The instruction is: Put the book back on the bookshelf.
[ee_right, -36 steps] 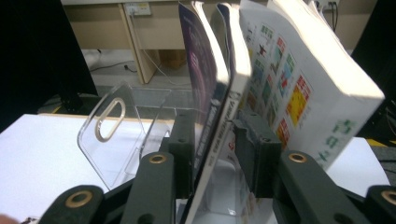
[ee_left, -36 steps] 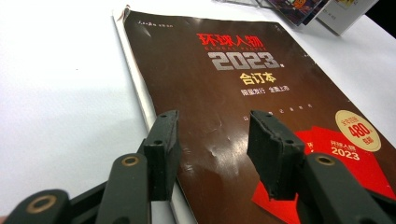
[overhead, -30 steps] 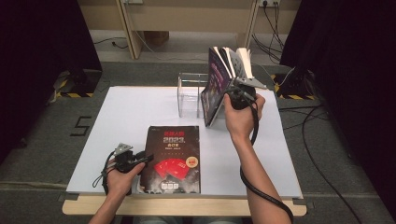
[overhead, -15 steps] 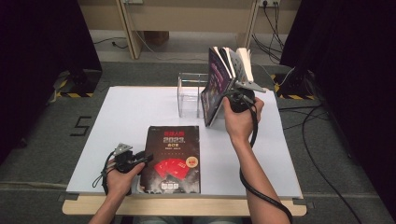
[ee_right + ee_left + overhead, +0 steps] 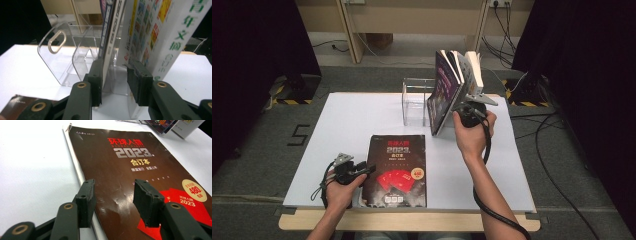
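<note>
The work in hand is filing books upright in the clear acrylic rack (image 5: 414,102) at the far side of the table (image 5: 352,125).

**Done.** Several books (image 5: 457,82) already stand in the rack, leaning to one side. The nearest of them, a dark-covered book (image 5: 439,100), stands at the front of the row.

**Right tongs.** The right tongs (image 5: 113,75) sit at the lower edge of the standing books. Their jaws have just been opening. In the right gripper view, the spine of the dark-covered book (image 5: 108,32) rises between the two pads, against the left one; a gap shows on the other side, toward the white-covered book (image 5: 160,37). The pads do not press on it. Judgement: this book has just been let go and now rests on the rack.

**Left tongs.** The left tongs (image 5: 112,197) hover low over the brown magazine (image 5: 396,167), moderately wide and holding nothing. In the left gripper view, the pads straddle the magazine's spine edge (image 5: 82,177) without gripping it.

**Left to do.** The brown magazine lies flat on the near part of the table, cover up, well apart from the rack. Judgement: it is the last item to be filed. It must be lifted at its edge, stood upright and placed beside the others.
</note>
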Demonstrator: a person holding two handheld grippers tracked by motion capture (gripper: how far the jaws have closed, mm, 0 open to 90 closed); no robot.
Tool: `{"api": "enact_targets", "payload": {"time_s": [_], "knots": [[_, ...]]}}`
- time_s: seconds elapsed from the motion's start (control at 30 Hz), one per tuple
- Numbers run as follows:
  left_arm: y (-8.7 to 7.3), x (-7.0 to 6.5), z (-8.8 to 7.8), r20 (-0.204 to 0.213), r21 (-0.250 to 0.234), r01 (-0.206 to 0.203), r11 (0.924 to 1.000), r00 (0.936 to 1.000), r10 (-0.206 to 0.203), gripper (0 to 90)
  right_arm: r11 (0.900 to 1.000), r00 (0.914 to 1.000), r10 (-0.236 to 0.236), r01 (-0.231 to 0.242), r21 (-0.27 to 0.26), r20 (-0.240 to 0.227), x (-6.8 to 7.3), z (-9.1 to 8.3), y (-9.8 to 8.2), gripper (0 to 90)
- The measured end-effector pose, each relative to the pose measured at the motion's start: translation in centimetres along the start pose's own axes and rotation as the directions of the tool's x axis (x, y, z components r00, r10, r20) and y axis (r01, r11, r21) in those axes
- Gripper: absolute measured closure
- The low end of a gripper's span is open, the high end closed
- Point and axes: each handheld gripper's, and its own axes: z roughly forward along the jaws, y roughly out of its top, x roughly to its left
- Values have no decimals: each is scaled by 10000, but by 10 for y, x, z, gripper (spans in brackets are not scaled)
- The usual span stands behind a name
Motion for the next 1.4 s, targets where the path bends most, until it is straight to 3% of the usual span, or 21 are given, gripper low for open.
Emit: {"api": "enact_targets", "payload": {"time_s": [0.3,0.73,1.03,1.4], "knots": [[4,3,0,-39,-79,133,9999,9999,-134,492,9991,9996,-178,186,374,-209,-8,0,-19,643],[8,0,4,109,-123,135,9998,9999,-134,457,9965,9996,-62,84,833,-272,-26,-2,-50,629],[6,1,1,45,-114,96,9999,9999,-96,447,9917,9990,-63,120,1282,-453,-21,-8,-77,622],[4,9,1,-365,14,259,9997,9990,-258,436,9725,9932,-28,297,2308,-1160,-7,5,-102,622]]}}
